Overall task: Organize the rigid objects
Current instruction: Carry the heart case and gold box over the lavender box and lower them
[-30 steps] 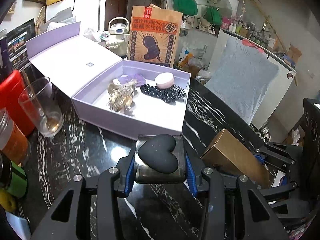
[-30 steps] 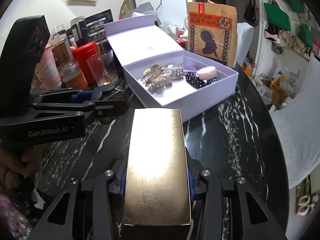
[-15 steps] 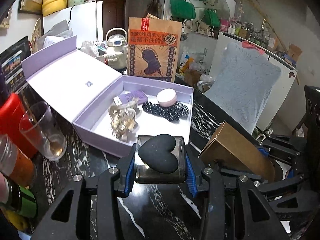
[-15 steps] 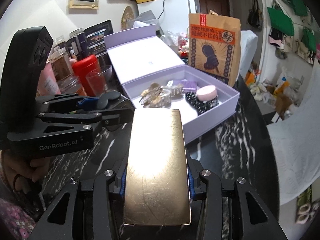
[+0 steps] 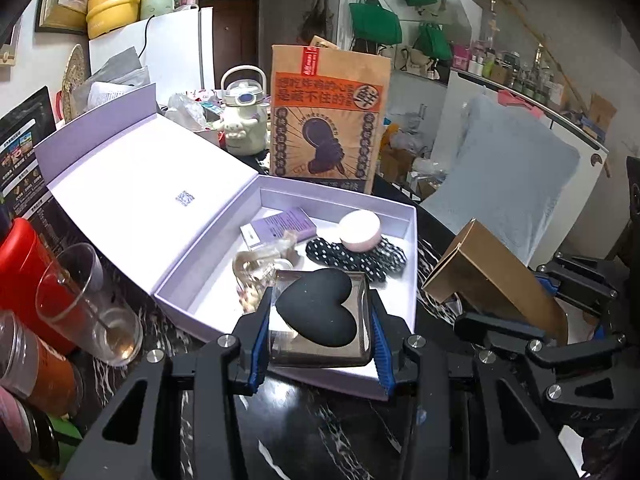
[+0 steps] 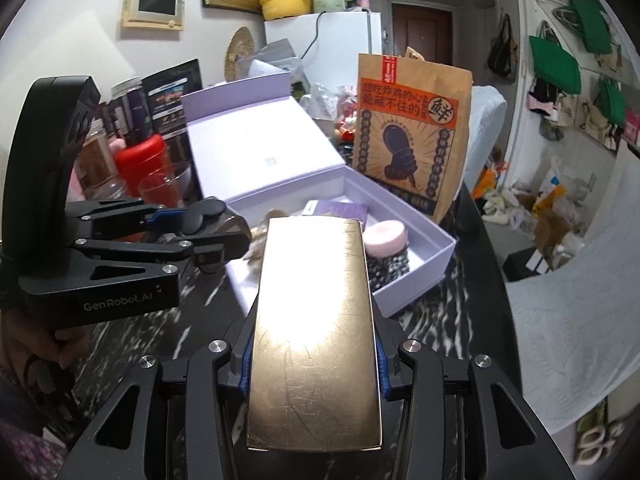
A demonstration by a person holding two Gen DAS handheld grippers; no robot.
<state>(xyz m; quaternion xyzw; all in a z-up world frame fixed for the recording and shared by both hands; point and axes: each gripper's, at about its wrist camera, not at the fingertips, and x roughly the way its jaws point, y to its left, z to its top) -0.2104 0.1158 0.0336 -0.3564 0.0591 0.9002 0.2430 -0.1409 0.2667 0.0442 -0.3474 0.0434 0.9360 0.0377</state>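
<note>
1. Two grippers each carry one item toward the same open lilac gift box (image 5: 404,216), which sits on a black marbled tabletop (image 5: 320,432) with its lid (image 5: 152,184) folded back toward 10 o'clock.

2. Clenched on a clear case holding a black heart-shaped piece (image 5: 318,312), the left gripper (image 5: 320,320) has its blue pads pressed against the case's two sides. The case hangs over the box's near wall, at 6 o'clock of the interior, likely so it can be set down on the bare floor there.

3. Inside the box already lie a clear hair claw (image 5: 260,264) at 9 o'clock of the case, a small purple carton (image 5: 280,224) toward 11 o'clock, and a pink round tin (image 5: 360,230) resting on a black dotted scrunchie (image 5: 360,256) toward 1 o'clock. The free floor is mostly at the near side, which seems to explain the approach.

4. Grasping a long gold box (image 6: 314,320) lengthwise between its jaws, the right gripper (image 6: 314,360) sits at 3 o'clock of the left one. From the right wrist view, the gold box's far end points at the lilac box, yet whether it overhangs the wall cannot be told.

5. A drinking glass (image 5: 84,304) and a red canister (image 5: 20,272) stand at 8 o'clock of the lilac box, and a printed paper bag (image 5: 328,116) stands just behind it at 12 o'clock.
</note>
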